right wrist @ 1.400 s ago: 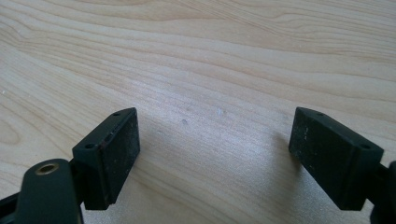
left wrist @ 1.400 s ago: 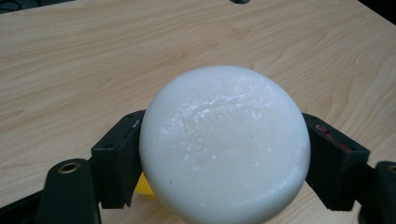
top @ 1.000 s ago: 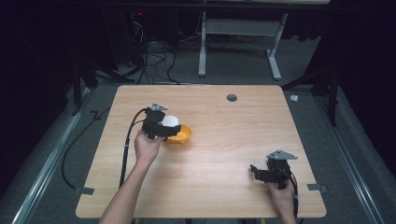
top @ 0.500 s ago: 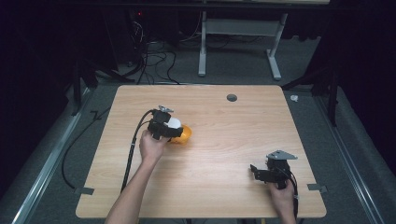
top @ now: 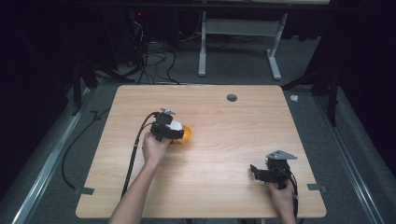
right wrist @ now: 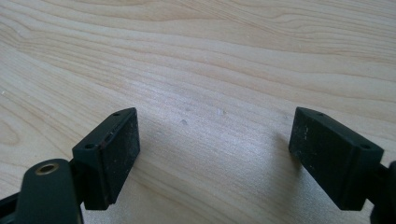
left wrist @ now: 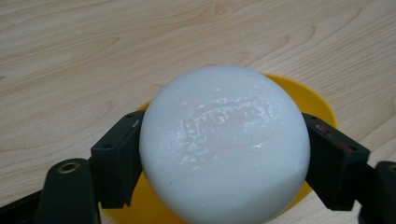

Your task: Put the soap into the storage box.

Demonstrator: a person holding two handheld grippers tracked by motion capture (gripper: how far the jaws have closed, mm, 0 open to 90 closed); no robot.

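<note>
Over yellow bowl (left wrist: 322, 100), left of surface (top: 224, 121) centre: your left hand-held gripper (left wrist: 224, 154) clamps white ball (left wrist: 224, 144) across widest girth. Glossy, probably slippery; squeeze gently. Right hand-held gripper (right wrist: 215, 154) gapes wide, empty.

The bench (top: 224, 140) is evenly lit from above; its surroundings fall dark. Gloss glints on the white ball (left wrist: 224, 144).

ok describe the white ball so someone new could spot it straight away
Start at the wooden table and look left of centre, where the left gripper sits. The white ball is clamped between its fingers, over a yellow dish; it is the one white, round thing there.
</note>
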